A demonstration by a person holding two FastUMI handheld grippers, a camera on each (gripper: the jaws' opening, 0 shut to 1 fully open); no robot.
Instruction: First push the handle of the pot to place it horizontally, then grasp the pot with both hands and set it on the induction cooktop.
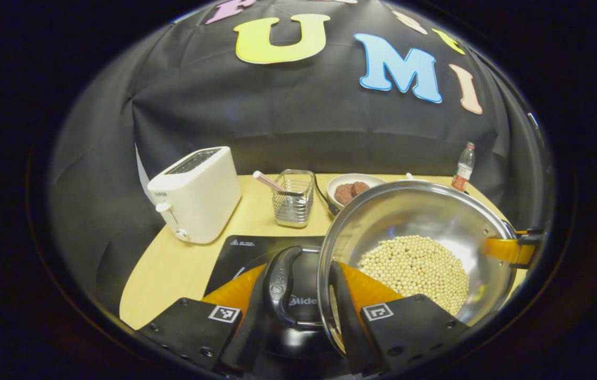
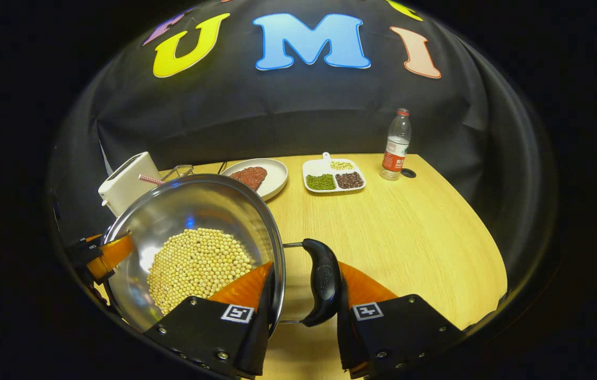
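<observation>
Pot (image 1: 414, 248) is held between both grippers, apparently lifted, over the near part of the table (image 2: 409, 232). Steel bowl shape, shiny, with a layer of small round pale beans (image 1: 414, 272) inside.

Left gripper (image 1: 306, 295): fingers straddle the rim and the black loop handle (image 1: 282, 287), one inside the pot, one outside; looks clamped on the handle side. Right gripper (image 2: 303, 287) is the same on the opposite handle (image 2: 322, 279), clamped across rim and handle (its orange finger tip also shows at the pot's far edge in the left gripper view).

Step, my read: handle push is done, two-handed carry in hand. Cooktop (image 1: 248, 253) is the flat black glass slab right under the left gripper.

Next move calls for lowering level onto the slab, both sides together, or the beans slide.

Around it: white smooth toaster (image 1: 195, 192) far left, wire mesh caddy (image 1: 293, 198) with a striped stick, plate (image 2: 272, 177) of reddish stuff, divided dish (image 2: 332, 177) of beans, plastic bottle (image 2: 396, 140) far right
</observation>
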